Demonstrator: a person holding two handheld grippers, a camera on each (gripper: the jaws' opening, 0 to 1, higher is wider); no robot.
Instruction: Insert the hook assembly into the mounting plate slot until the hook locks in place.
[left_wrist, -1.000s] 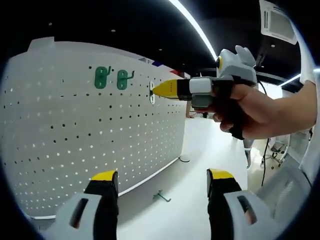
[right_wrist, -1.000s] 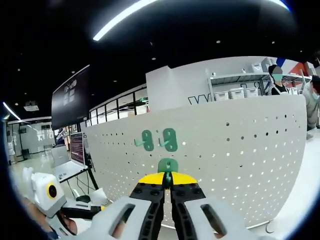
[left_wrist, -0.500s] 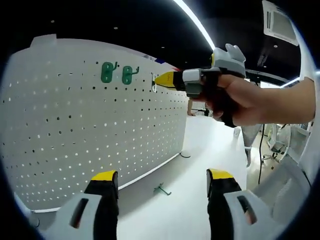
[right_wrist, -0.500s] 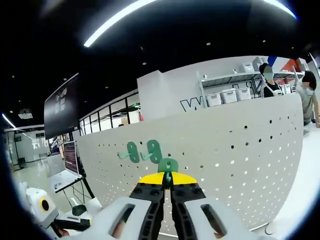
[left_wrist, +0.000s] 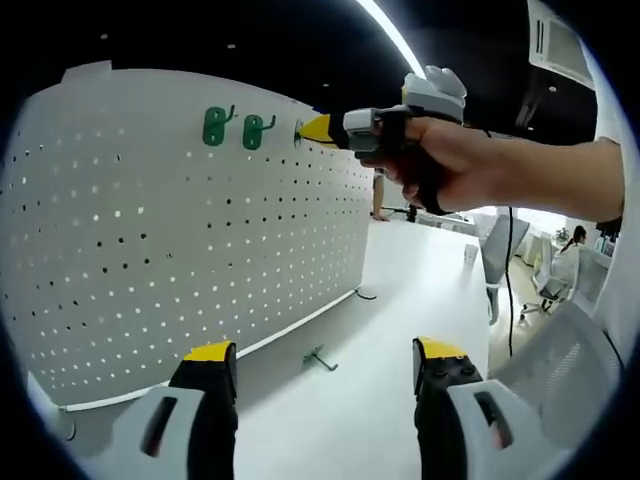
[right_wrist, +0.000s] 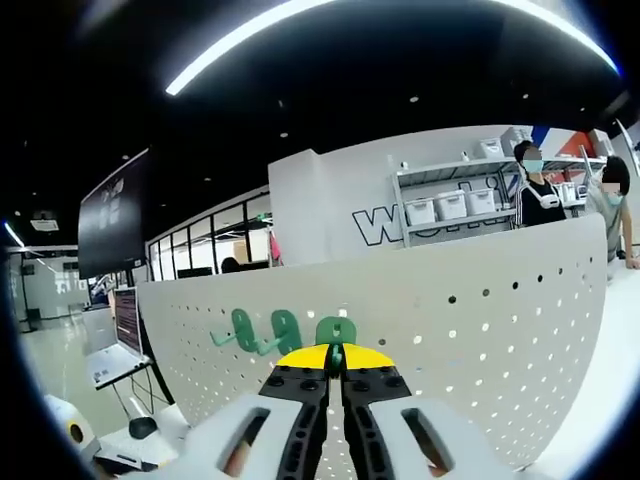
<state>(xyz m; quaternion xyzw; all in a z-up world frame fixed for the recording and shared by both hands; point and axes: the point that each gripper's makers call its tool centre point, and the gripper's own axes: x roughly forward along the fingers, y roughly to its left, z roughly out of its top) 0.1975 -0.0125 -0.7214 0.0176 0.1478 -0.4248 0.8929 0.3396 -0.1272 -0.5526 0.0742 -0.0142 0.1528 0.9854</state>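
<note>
A white pegboard mounting plate (left_wrist: 180, 230) stands upright on the white table. Two green hooks (left_wrist: 214, 126) (left_wrist: 254, 130) hang near its top edge. My right gripper (left_wrist: 312, 130) comes in from the right, held by a hand, its yellow tips against the plate just right of those hooks. In the right gripper view the right gripper (right_wrist: 335, 362) is shut on a third green hook (right_wrist: 336, 332), pressed to the pegboard (right_wrist: 470, 340) beside the two hung hooks (right_wrist: 243, 327) (right_wrist: 285, 329). My left gripper (left_wrist: 322, 360) is open, low over the table. A spare green hook (left_wrist: 320, 359) lies on the table.
The person's hand and forearm (left_wrist: 490, 175) cross the upper right of the left gripper view. Shelving with white bins (right_wrist: 450, 205) and people (right_wrist: 535, 180) stand behind the pegboard. A laptop (right_wrist: 112, 345) sits at the far left.
The right gripper has carried its hook up the plate, from below the two hung hooks to level with them on their right. The left gripper stays open, its view slightly shifted.
</note>
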